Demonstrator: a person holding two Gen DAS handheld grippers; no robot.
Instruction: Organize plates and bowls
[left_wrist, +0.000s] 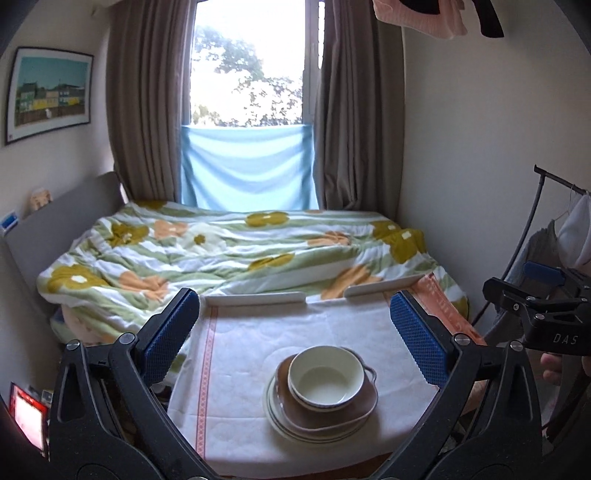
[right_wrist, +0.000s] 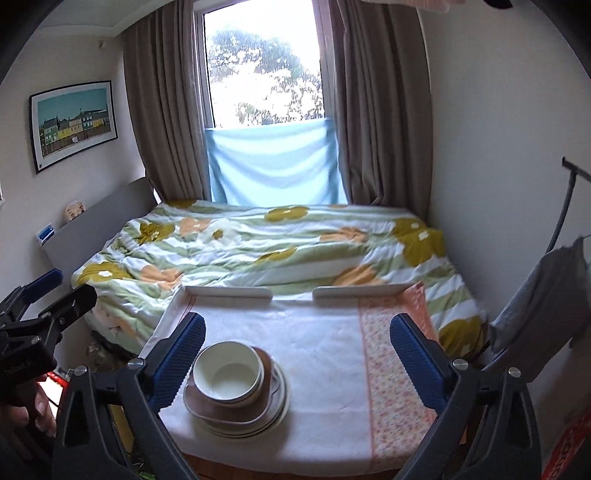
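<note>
From my left wrist, my left gripper (left_wrist: 295, 332) gapes wide and empty; the white bowl (left_wrist: 324, 377) sits on stacked plates (left_wrist: 295, 424) at six o'clock on the cloth-covered table (left_wrist: 258, 332).

From my right wrist, my right gripper (right_wrist: 297, 350) spreads wide, empty; the bowl (right_wrist: 229, 371) and plates (right_wrist: 258, 424) lie at seven o'clock.

straight ahead of the tongs, past the table, a bed with a flowered quilt (left_wrist: 236, 254) fills the room. beyond it, brown curtains (left_wrist: 147, 110) flank a window (left_wrist: 251, 70) with a blue cloth (left_wrist: 249, 173) hung across. a framed picture (right_wrist: 74, 123) hangs on the wall to the left.
</note>
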